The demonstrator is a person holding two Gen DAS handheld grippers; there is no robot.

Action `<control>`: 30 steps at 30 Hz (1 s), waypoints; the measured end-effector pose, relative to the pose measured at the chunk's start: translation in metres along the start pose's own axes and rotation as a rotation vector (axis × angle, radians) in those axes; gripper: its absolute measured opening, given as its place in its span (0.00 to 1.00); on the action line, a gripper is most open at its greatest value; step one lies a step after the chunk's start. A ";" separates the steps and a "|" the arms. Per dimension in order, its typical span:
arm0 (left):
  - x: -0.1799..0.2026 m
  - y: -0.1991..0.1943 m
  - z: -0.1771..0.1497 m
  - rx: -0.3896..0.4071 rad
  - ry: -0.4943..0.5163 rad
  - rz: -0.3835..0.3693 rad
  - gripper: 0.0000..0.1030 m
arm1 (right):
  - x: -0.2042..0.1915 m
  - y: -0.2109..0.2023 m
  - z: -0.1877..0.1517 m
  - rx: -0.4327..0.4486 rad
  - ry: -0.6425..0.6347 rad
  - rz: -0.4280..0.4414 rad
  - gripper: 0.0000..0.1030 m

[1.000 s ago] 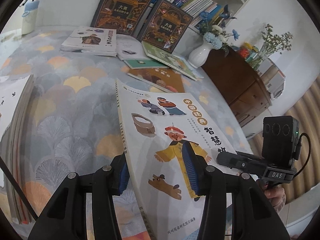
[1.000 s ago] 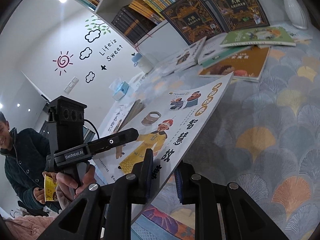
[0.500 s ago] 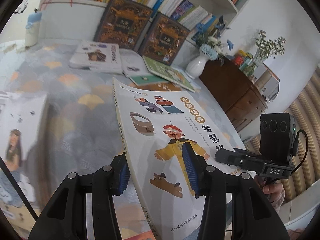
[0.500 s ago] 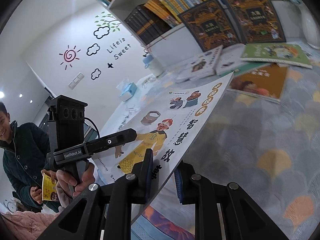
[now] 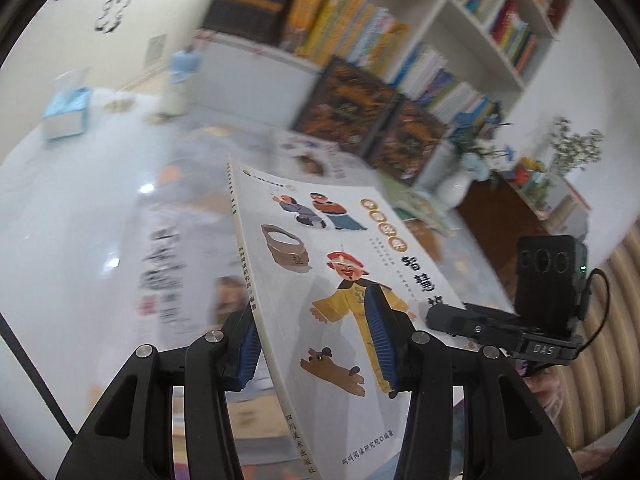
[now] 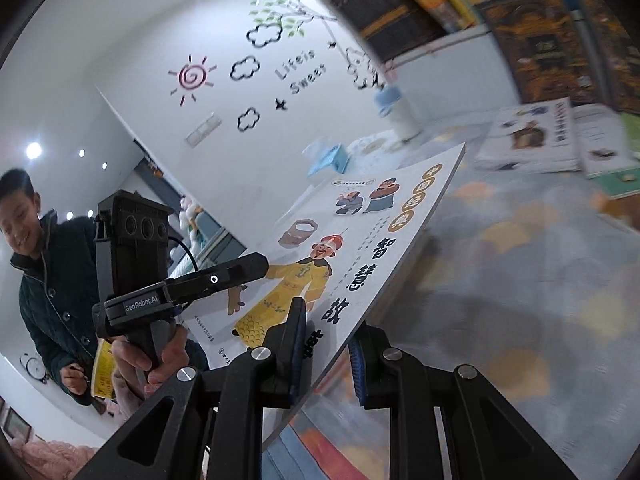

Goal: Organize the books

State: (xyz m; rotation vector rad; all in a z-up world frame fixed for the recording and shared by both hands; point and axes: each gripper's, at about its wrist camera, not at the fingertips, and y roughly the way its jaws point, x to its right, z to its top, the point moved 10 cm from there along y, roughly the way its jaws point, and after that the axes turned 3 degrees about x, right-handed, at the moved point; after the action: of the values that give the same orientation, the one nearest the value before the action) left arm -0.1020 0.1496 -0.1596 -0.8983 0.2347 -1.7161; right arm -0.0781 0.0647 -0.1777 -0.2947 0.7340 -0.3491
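Observation:
A white picture book [image 5: 320,280] with a cartoon man in a yellow robe hangs tilted above the patterned table [image 6: 520,280], carried by both grippers. My left gripper [image 5: 314,344] is shut on its lower part near the spine, one blue pad on the cover and the other behind. My right gripper [image 6: 328,340] is shut on the opposite edge of the same book [image 6: 360,240]. Each gripper also shows in the other's view: the right gripper [image 5: 444,316] at the book's right edge, the left gripper [image 6: 256,266] over the cover. Below the book lies a blurred white book [image 5: 168,272].
Two dark hardbacks [image 5: 360,108] lean against the full bookshelf [image 5: 360,32]. A white book stack [image 6: 528,136] lies flat in front of them. A tissue box [image 5: 64,112], a bottle [image 5: 180,80], a vase [image 5: 452,188] and a wooden cabinet [image 5: 520,232] ring the table. A person in a dark jacket [image 6: 52,280] stands at left.
Both grippers have carried the book leftward and a little upward. The views have swung toward the wall with the stickers, and the flat books at the back have slid to the right.

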 end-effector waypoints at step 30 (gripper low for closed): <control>-0.107 0.030 -0.017 -0.108 -0.061 0.194 0.45 | 0.015 0.101 -0.044 -0.148 0.149 -0.017 0.19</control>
State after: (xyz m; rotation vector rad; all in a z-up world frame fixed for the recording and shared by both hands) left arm -0.0827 0.2297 -0.2354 -0.9728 0.3645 -1.5054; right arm -0.0774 0.1433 -0.2559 -0.4179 0.9064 -0.3359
